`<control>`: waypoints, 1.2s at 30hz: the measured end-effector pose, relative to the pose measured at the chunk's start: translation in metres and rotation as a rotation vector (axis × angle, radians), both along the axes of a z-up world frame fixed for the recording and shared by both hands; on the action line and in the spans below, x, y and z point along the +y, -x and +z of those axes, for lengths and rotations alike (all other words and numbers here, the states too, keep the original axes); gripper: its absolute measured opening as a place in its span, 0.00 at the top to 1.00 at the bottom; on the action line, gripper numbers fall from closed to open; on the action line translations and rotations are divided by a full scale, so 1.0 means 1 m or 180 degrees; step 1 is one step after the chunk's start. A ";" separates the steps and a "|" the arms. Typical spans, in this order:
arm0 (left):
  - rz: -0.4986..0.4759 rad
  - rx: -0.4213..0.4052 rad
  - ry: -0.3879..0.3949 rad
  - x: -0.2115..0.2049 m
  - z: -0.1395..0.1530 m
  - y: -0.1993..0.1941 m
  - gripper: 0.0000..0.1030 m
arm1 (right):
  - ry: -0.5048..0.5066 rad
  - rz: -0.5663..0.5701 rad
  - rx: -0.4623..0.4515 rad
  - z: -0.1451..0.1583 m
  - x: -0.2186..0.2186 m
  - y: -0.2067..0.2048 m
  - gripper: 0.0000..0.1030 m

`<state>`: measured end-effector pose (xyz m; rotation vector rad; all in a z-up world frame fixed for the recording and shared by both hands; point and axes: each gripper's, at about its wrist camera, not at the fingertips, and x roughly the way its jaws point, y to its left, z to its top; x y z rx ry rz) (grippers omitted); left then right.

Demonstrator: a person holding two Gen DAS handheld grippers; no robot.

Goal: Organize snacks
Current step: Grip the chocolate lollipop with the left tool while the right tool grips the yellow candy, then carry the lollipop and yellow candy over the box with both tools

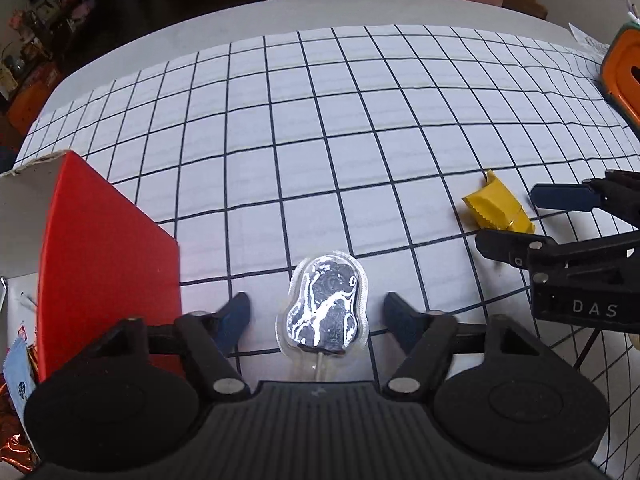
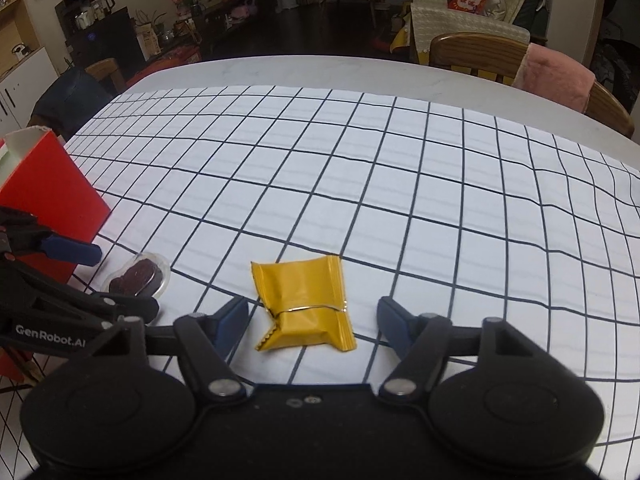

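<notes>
Gridded counter [image 2: 400, 200]: left gripper [image 1: 316, 312] jaws released astride lollipop [image 1: 324, 308]; right gripper [image 2: 312, 320] jaws released astride yellow packet [image 2: 304, 300]; red box [image 1: 104, 260] just left.

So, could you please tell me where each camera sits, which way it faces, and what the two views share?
Left wrist: on the left gripper, looking steeply down along its fingers at the lollipop between open jaws; red box at its left, right gripper at picture right.
Right wrist: on the right gripper, tilted down at the yellow packet between open jaws; left gripper at picture left.
Shared: lollipop, yellow packet, red box, checked cloth.
</notes>
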<state>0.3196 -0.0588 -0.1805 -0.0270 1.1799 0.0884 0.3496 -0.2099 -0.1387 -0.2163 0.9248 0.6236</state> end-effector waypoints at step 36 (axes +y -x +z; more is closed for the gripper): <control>0.0164 -0.0204 0.0276 0.002 0.063 0.139 0.62 | -0.0288 -0.0153 -0.0103 0.041 -0.036 0.075 0.72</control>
